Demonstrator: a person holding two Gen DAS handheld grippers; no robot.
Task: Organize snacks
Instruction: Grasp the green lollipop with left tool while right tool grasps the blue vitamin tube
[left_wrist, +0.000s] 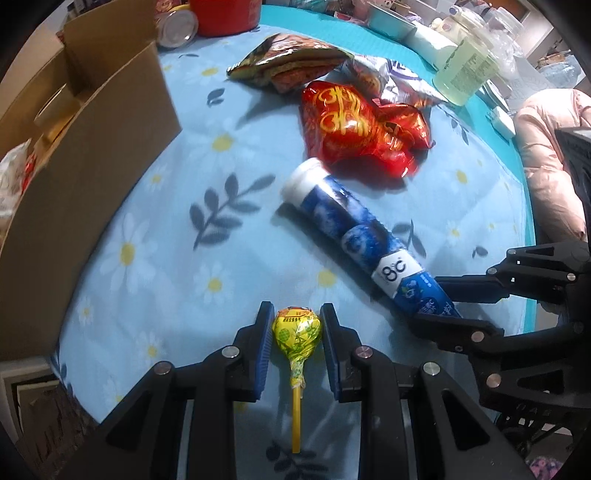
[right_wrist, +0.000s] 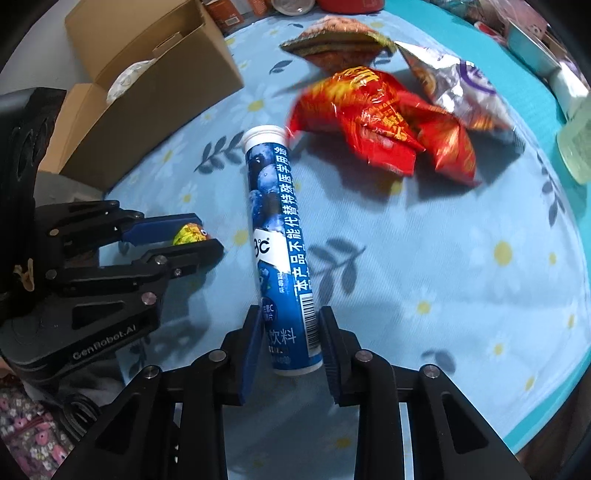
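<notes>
My left gripper (left_wrist: 295, 321) is shut on a yellow-wrapped lollipop (left_wrist: 296, 330), its stick pointing back toward me. The same lollipop (right_wrist: 188, 234) shows between the left fingers in the right wrist view. My right gripper (right_wrist: 288, 332) is shut on the bottom end of a blue tube (right_wrist: 277, 229) with a white cap, which points away over the table. In the left wrist view the tube (left_wrist: 354, 229) lies diagonally with the right gripper (left_wrist: 436, 299) at its lower end. Red snack bags (left_wrist: 354, 122) lie beyond the tube.
An open cardboard box (left_wrist: 92, 147) with items inside stands at the left; it also shows in the right wrist view (right_wrist: 147, 85). A brown bag (left_wrist: 291, 59) and a silver-purple bag (right_wrist: 458, 81) lie at the back. A pale bottle (left_wrist: 465, 66) stands at the back right. The floral blue tablecloth (left_wrist: 166, 240) covers the table.
</notes>
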